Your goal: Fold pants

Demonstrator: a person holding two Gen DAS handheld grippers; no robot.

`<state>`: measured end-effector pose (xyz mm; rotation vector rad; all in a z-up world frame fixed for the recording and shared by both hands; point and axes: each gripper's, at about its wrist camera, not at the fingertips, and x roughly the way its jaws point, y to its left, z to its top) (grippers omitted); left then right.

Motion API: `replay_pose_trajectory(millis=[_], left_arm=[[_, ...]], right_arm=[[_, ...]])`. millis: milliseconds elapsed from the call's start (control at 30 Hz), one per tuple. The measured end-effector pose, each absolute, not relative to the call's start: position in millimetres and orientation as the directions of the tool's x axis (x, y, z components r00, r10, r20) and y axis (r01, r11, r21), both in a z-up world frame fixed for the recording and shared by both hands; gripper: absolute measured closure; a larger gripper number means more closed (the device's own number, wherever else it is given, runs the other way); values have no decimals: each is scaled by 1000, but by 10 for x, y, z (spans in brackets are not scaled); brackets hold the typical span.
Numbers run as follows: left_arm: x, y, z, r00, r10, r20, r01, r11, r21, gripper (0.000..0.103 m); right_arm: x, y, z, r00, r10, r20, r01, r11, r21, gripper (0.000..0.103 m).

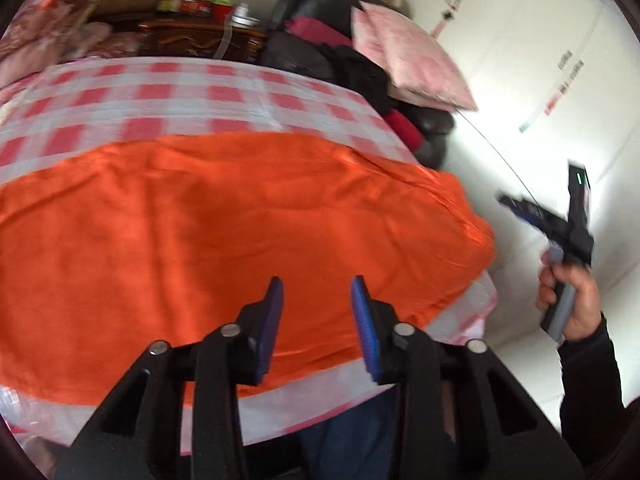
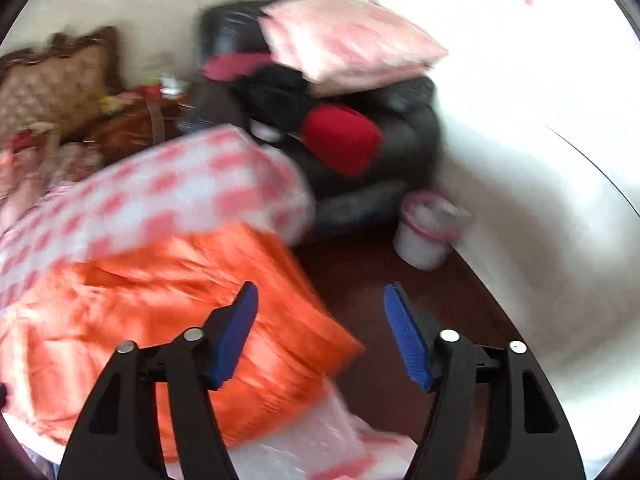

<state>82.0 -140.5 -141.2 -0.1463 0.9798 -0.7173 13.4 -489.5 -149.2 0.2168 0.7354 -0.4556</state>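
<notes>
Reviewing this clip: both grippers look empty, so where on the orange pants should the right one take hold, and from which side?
Best guess: the orange pants right end, where the cloth droops over the checkered cover edge. Bring the right gripper in from the open floor side, jaws straddling that hanging edge; elsewhere the fabric lies flat with no lip to pinch.

Orange pants [image 1: 224, 232] lie spread flat across the bed, w/ soft wrinkles and a seam ridge toward the right end. Right edge hangs just over the bed's corner; in the right wrist view the fabric [image 2: 192, 320] looks blurred, so finer folds can't be made out.
</notes>
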Motion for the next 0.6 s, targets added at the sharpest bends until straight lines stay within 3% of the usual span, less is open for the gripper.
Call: replay_pose_trajectory(millis=[100, 167, 300, 600], left_arm=[[743, -1917, -1490, 280, -644, -712, 564, 710, -421, 75], [723, -2166, -1548, 259, -635, -728, 577, 706, -411, 75], [683, -2367, -1671, 246, -595, -765, 575, 725, -379, 75], [729, -2318, -1821, 251, -517, -818, 526, 783, -333, 75]], right_arm=[[498, -4736, -1538, 692, -167, -702, 347, 930, 121, 67], [801, -4649, -1660, 693, -119, -711, 298, 945, 132, 70], [1227, -4670, -2062, 577, -199, -792, 361, 932, 29, 73], [1269, -4536, -2191, 577, -307, -757, 358, 928, -103, 72]])
